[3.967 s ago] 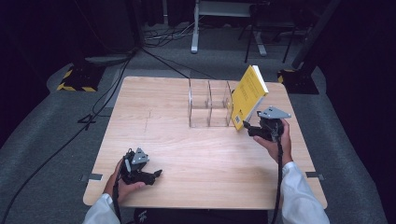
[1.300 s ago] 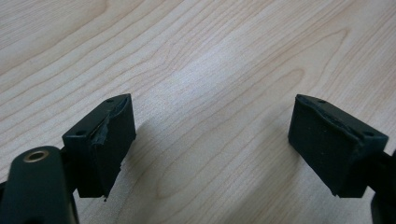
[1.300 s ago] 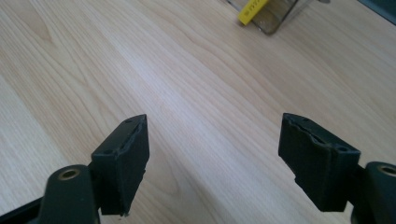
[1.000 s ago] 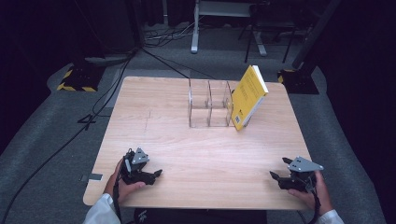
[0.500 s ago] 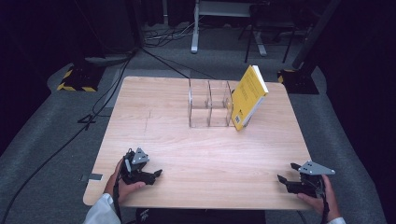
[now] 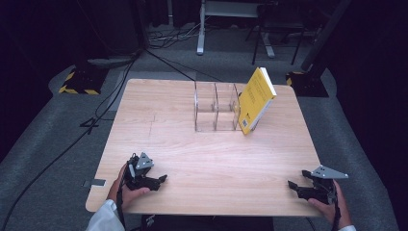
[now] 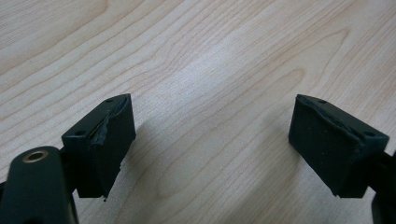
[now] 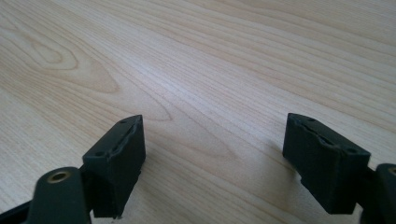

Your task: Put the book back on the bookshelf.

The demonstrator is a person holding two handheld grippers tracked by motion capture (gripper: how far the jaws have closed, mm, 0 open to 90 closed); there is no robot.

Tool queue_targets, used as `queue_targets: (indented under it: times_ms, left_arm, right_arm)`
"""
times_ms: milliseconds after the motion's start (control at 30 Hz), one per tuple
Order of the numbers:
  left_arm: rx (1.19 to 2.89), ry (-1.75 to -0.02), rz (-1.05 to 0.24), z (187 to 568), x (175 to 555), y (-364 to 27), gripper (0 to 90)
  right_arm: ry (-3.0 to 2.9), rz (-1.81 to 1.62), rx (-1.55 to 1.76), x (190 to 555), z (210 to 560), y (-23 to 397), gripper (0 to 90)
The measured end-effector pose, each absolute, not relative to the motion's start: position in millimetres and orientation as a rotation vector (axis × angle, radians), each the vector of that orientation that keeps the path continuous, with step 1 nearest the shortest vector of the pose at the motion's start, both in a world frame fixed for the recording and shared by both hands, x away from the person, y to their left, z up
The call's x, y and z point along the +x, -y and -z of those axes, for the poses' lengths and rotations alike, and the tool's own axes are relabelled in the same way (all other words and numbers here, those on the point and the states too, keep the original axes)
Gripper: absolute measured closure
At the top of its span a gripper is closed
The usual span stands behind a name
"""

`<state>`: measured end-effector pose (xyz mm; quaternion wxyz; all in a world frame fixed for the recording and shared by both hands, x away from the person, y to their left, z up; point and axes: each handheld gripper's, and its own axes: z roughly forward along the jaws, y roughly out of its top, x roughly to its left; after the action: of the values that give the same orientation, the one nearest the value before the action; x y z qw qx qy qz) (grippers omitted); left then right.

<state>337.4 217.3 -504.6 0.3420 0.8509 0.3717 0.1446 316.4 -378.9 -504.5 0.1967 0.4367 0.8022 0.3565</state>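
High view: wooden table [image 6: 207, 144] w/ both grippers near its front edge. Left gripper [image 6: 161, 180] sits by the front-left corner, held in the person's left hand [image 6: 126, 188]; its grey three-cornered plate faces up and the jaws point toward the table's middle. Right gripper [image 6: 294, 185] sits at the front-right corner, in the right hand [image 6: 332, 208], jaws pointing left along the front edge.

Yellow book [image 6: 255, 102] stands tilted toward the rear-right part of the table, leaning against the right end of a clear compartment organiser [image 6: 216, 107] that sits near the rear edge, approx. centre. Book's lower edge rests on the table just beside the organiser's front-right corner; its top overhangs to the right. Both grippers are well apart from book and organiser.

Left gripper view: both black jaws spread wide, w/ bare wood grain between them; nothing gripped. Left pad [image 7: 109, 140] shows a frayed edge; right pad [image 7: 334, 144] is low at the frame's right side.

Right gripper view: jaws likewise apart and have just been opening, w/ plain table surface between the pads [image 8: 119, 161]; no object in the gap. Jaws hover low over the wood, casting soft shadows under each pad.

Beyond the table: grey carpeted floor [image 6: 57, 134] w/ a black cable [image 6: 96, 115] running off to the left.
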Motion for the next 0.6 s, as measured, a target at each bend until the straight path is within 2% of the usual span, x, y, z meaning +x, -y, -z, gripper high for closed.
queue_targets:
  times_ms: [600]
  left_arm:
    - [2.211, -0.97, -0.378, 504.6, 337.1, -217.1, 15.2]
  right_arm:
    - [-2.231, -0.993, 1.246, 316.0, 504.5, 378.5, 21.5]
